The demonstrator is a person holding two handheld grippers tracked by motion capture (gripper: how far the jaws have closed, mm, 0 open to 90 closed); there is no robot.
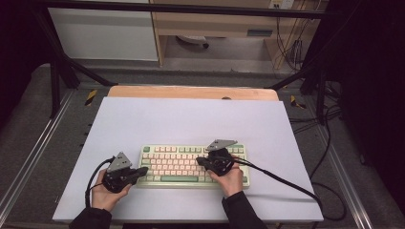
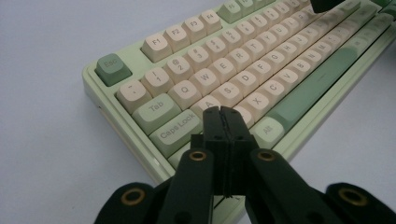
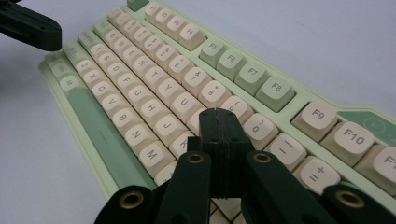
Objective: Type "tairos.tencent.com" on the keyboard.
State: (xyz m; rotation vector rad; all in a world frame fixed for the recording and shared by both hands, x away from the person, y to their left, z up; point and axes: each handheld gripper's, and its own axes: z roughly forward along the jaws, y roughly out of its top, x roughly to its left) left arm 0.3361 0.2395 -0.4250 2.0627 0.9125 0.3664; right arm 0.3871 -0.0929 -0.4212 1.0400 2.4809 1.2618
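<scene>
A pale green keyboard [image 1: 193, 166] with cream and green keys lies on the white mat, near its front edge. My left gripper [image 1: 144, 170] is shut with nothing in it, and its tip hovers at the keyboard's left end. In the left gripper view the closed jaws of the left gripper [image 2: 223, 112] sit over the keys of the keyboard [image 2: 243, 70] near A and Caps Lock. My right gripper [image 1: 199, 161] is shut and empty over the right half of the keys. In the right gripper view the right gripper [image 3: 219, 113] has its tip above the keyboard [image 3: 154, 88] around the K and O keys.
The white mat [image 1: 191, 124] covers a wooden tabletop [image 1: 191, 92]. Black cables [image 1: 286, 183] trail from both grippers across the mat. A dark metal frame [image 1: 57, 71] stands around the table, with a cabinet and desk beyond it.
</scene>
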